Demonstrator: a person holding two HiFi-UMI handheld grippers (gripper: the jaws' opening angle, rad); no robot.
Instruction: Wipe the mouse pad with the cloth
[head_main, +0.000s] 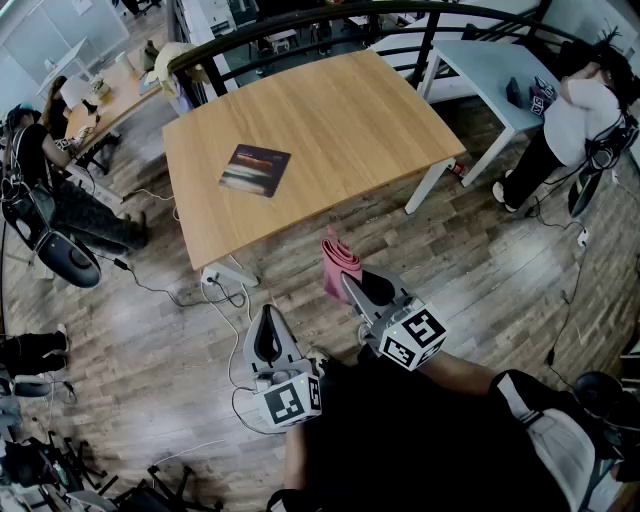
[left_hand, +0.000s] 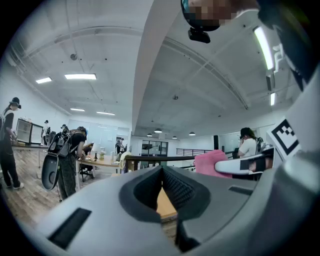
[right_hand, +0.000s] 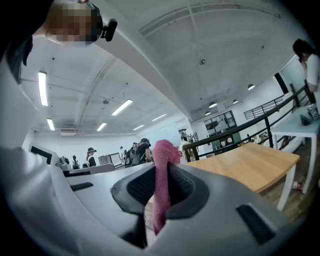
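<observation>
Open office, wooden table (head_main: 340, 120) ahead; the mouse pad (head_main: 254, 169) lies near its left edge, well away from me. My right gripper (head_main: 346, 280) pinches the pink cloth (head_main: 337, 260) upright, presumably for carrying over. My left gripper (head_main: 266, 312) is closed, empty.

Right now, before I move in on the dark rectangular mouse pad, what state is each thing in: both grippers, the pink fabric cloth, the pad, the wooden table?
Left gripper: jaws together, nothing between them.
Right gripper: jaws shut on the cloth.
Pink fabric cloth: pinched, standing up past the jaws, off the table.
Dark rectangular mouse pad: lying flat, nothing touching it.
Light wooden table: carrying the pad, both grippers short of it.
</observation>
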